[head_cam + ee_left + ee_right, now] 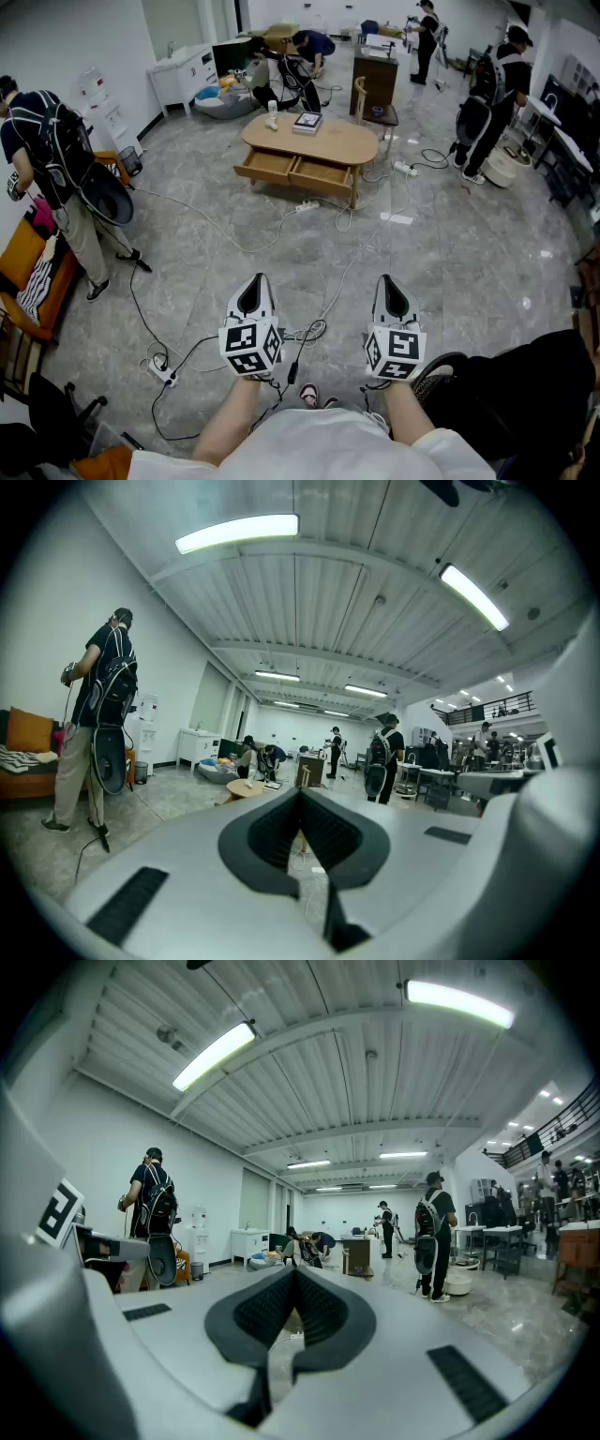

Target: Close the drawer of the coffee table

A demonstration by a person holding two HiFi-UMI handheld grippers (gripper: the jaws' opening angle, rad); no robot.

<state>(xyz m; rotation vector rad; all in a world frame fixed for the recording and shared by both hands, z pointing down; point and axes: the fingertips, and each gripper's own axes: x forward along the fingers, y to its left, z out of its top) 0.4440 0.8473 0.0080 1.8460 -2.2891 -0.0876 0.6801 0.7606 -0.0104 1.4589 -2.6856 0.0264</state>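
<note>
Grey floor (450,234) is recorded between the jaws and the coffee table (309,141) far ahead, its drawer (322,174) pulled out, closing not begun; left gripper (258,281) and right gripper (389,281) are held pressed together, empty.

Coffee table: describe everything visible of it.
The coffee table is low, of light wood as it looks, with a rounded oblong top. It stands on the grey floor, well across the room. Its two front drawers, left and right in the head view, are both pulled out. On the top lie a flat book-like item and a small white container. A power strip lies on the floor by its front.
</note>
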